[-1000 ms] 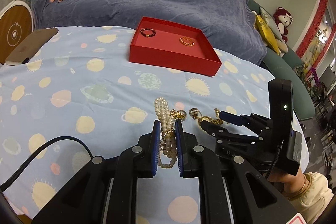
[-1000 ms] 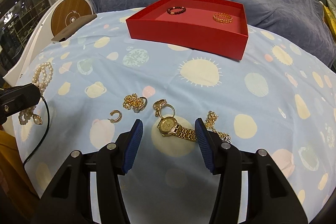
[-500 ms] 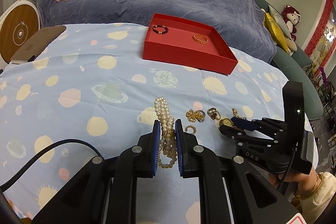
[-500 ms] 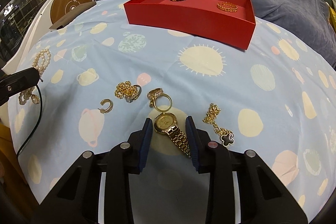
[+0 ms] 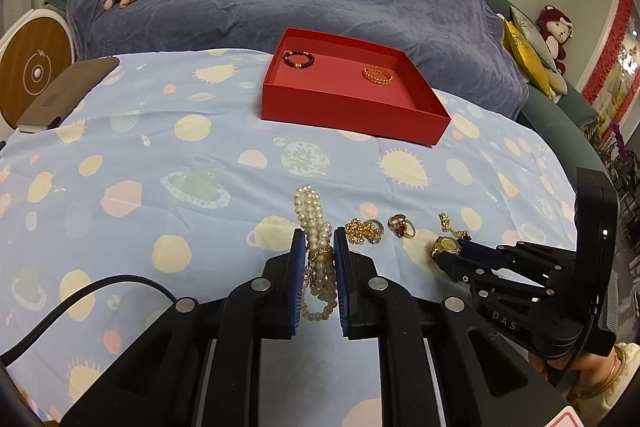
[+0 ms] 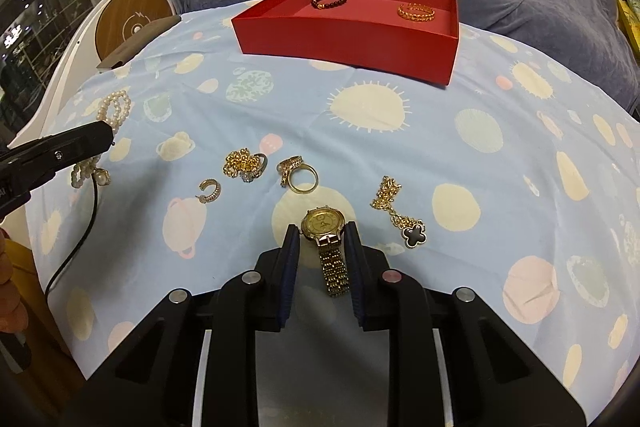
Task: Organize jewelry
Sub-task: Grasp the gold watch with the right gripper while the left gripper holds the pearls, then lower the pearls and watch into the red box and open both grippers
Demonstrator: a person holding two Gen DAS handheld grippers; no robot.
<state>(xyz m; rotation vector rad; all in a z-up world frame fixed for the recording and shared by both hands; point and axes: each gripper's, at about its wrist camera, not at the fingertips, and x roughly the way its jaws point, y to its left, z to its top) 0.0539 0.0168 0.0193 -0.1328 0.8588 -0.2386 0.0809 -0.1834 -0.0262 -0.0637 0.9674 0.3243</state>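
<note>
The right gripper [image 6: 322, 241] has just been closing around the gold watch [image 6: 323, 223], its pads flanking the case, though a firm pinch is not evident. The left gripper [image 5: 318, 255] is clamped on the pearl strand [image 5: 314, 227]. The red box [image 6: 348, 39] lies well ahead. Risk: the watch could slip, its band dangling, or the pearls snag the gold chain [image 5: 360, 229] just beside.

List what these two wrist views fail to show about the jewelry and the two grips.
- Pearl necklace, left wrist view: the left gripper hides its sides; right wrist view, that gripper's finger covers its middle.
- Gold watch, right wrist view: the right gripper has just been closing around it; pad contact unclear. Its dial is too small to read.
- Small earring: its clasp is too small to see.
</note>
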